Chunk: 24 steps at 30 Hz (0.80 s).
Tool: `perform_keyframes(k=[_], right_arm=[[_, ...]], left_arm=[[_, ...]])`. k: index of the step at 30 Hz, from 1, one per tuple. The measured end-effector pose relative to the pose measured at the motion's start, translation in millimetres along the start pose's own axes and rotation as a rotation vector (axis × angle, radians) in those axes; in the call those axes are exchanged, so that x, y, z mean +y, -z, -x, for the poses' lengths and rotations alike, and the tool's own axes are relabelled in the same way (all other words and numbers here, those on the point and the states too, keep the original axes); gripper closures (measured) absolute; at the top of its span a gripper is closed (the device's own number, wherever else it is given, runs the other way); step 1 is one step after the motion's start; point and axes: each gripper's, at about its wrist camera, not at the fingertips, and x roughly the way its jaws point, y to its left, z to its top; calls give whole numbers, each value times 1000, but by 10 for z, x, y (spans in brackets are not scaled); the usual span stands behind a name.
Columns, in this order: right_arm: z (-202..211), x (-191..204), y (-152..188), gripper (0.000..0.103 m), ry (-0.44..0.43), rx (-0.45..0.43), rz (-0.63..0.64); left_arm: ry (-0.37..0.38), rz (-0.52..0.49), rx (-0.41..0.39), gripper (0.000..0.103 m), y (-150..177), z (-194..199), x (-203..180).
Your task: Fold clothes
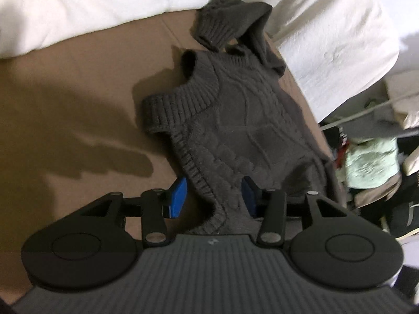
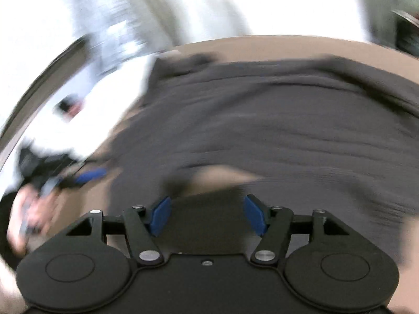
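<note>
1. Left gripper (image 1: 213, 196): jaws are standing part-open astride the ribbed edge of the grey knit sweater (image 1: 235, 130); knit is lying between the blue pads (image 1: 178, 196), though no clamping is showing.
2. Sweater: lying on the brown sheet (image 1: 78, 91), stretching ahead of the left gripper, one sleeve (image 1: 222, 23) bunched at the far end beside the white duvet (image 1: 78, 7).
3. Right gripper (image 2: 207, 216): jaws are standing wide and holding nothing; the sweater (image 2: 262, 110) is lying just ahead, heavily blurred.
4. Handling advice: be closing the left pads fully on the rib before lifting; be taking the opposite edge with the right, keeping both grips level so the fold is landing square.
</note>
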Motion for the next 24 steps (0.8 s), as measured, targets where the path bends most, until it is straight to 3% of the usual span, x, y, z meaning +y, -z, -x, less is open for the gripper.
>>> perform_keyframes(k=[4, 7, 8, 10, 11, 14, 16, 20, 21, 22, 23, 24], right_arm=[[367, -1098, -172, 35, 193, -19, -258], [590, -1846, -130, 35, 314, -65, -500], [657, -2032, -57, 35, 356, -124, -590], [700, -2361, 139, 35, 380, -203, -734], [689, -2479, 203, 33, 355, -192, -800], [577, -2639, 314, 34, 253, -193, -875], [490, -2681, 319, 34, 268, -153, -903], [381, -2750, 187, 30, 307, -191, -833], [348, -2755, 145, 49, 321, -194, -803], [372, -2698, 74, 75, 345, -182, -746], [406, -2629, 2, 92, 370, -175, -686], [518, -2473, -76, 93, 402, -208, -599]], left_arm=[[-47, -89, -42, 58, 116, -72, -210], [-75, -82, -197, 58, 210, 90, -331], [-85, -100, -253, 58, 243, 165, -391], [-114, -164, -329, 56, 311, 268, -518], [-132, -218, -346, 50, 353, 280, -590], [-161, -361, -294, 42, 463, 148, -750], [-158, -375, -220, 42, 499, -17, -765], [-117, -398, -79, 41, 576, -388, -788], [-121, -418, -57, 41, 611, -477, -806], [-148, -446, -65, 41, 656, -525, -829], [-174, -479, -77, 41, 683, -551, -858], [-200, -513, -89, 41, 711, -577, -888]])
